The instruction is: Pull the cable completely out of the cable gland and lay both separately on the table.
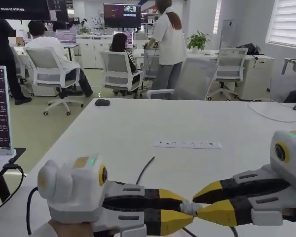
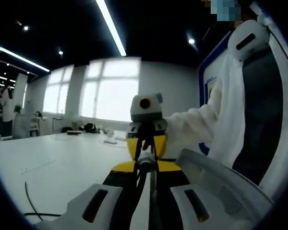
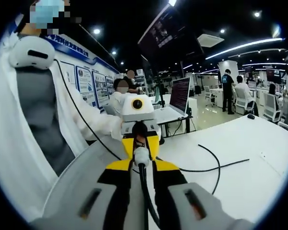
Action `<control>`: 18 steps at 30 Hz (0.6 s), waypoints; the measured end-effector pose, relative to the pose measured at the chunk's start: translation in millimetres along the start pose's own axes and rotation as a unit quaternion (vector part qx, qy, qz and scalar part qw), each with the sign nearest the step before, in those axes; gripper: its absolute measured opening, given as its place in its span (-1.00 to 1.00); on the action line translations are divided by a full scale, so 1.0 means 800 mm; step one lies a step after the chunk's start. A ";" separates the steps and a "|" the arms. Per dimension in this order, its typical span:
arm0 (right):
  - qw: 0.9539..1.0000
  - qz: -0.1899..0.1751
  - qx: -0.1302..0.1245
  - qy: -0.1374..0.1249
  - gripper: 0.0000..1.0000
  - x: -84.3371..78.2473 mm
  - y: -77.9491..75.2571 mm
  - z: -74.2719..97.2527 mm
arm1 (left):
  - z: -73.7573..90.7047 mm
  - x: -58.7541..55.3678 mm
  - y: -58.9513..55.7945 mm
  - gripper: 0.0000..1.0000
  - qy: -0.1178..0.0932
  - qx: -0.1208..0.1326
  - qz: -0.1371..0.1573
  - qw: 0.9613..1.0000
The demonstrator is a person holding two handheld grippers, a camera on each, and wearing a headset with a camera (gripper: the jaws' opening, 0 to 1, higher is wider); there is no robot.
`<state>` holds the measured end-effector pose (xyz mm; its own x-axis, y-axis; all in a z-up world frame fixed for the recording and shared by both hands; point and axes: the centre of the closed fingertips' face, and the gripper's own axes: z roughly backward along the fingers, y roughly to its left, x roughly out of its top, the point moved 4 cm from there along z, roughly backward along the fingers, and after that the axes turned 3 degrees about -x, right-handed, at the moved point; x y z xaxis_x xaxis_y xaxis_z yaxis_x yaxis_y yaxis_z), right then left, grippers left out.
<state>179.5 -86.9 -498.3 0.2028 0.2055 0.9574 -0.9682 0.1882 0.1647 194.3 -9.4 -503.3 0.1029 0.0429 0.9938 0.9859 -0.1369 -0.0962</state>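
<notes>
Gland: cable gland (image 1: 190,208) over the bench (image 1: 138,128), between both tips.
Left gripper (image 1: 183,210): jaws closed on it.
Right gripper (image 1: 200,206): jaws pinching cable (image 3: 142,187).
Axis: 9 to 3; I'd pull toward 3.

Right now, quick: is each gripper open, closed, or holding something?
Left gripper: closed on the gland.
Right gripper: closed on the cable, right next to the gland.

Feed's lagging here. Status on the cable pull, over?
Left gripper shut on cable gland; right gripper shut on cable, tip to tip above table. Cable not yet out of gland. No obstruction at the tips.
</notes>
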 end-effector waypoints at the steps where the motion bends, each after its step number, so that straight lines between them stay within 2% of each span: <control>1: 1.000 0.002 -0.002 -0.002 -0.67 0.000 0.000 -0.001 | 0.000 0.002 0.001 -0.71 -0.004 0.002 0.000 1.000; 4: 1.000 -0.018 0.002 -0.018 -0.76 0.005 0.000 -0.003 | 0.001 0.001 0.002 -0.71 -0.006 0.005 0.000 1.000; 6: 1.000 -0.015 0.001 -0.023 -0.76 0.006 -0.001 -0.005 | 0.000 0.001 0.002 -0.71 -0.004 0.005 0.000 1.000; 11: 0.999 -0.024 -0.002 -0.027 -0.78 0.005 -0.002 -0.011 | 0.001 -0.001 0.005 -0.71 0.001 0.009 0.003 1.000; 15: 0.999 -0.040 0.001 -0.020 -0.78 0.002 -0.003 -0.012 | 0.000 -0.004 0.006 -0.71 0.010 0.010 0.005 1.000; 17: 0.998 -0.062 0.006 -0.026 -0.77 0.004 -0.004 -0.010 | 0.001 -0.002 0.006 -0.71 0.007 0.009 0.005 1.000; 18: 0.998 -0.057 0.003 -0.027 -0.77 0.004 -0.004 -0.010 | 0.000 -0.001 0.006 -0.71 0.005 0.011 0.005 1.000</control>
<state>184.5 -79.0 -497.6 0.3040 0.1316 0.9435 -0.9402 0.2010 0.2749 199.1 -9.7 -504.8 0.1115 0.0312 0.9933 0.9875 -0.1157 -0.1072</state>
